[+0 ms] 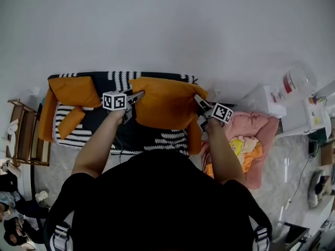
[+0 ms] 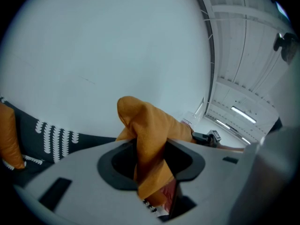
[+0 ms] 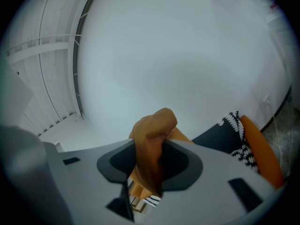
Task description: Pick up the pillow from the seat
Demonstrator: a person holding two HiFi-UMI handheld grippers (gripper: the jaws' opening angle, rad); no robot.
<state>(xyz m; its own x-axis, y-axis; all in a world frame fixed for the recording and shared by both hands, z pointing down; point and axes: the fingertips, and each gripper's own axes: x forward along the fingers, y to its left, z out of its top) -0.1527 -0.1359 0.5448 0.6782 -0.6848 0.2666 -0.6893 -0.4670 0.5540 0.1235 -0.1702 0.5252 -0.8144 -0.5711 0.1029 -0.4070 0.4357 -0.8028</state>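
So, the lift itself looks like the step in hand. Off to the left of the left claw, a second orange cushion is seen lying on the black-and-white patterned seat. The left claw is clamped partway closed on a bunched top corner of the orange pillow, with the fabric pinched tight between the jaws. The pillow is stretched between both claws and seems to be raised off the seat. The right claw is squeezed right down on the other top corner. Just right of it and lower, pink bedding is spread on the floor. Next, both corners probably need to be raised together and evenly, so neither gets tugged out of its pinch.
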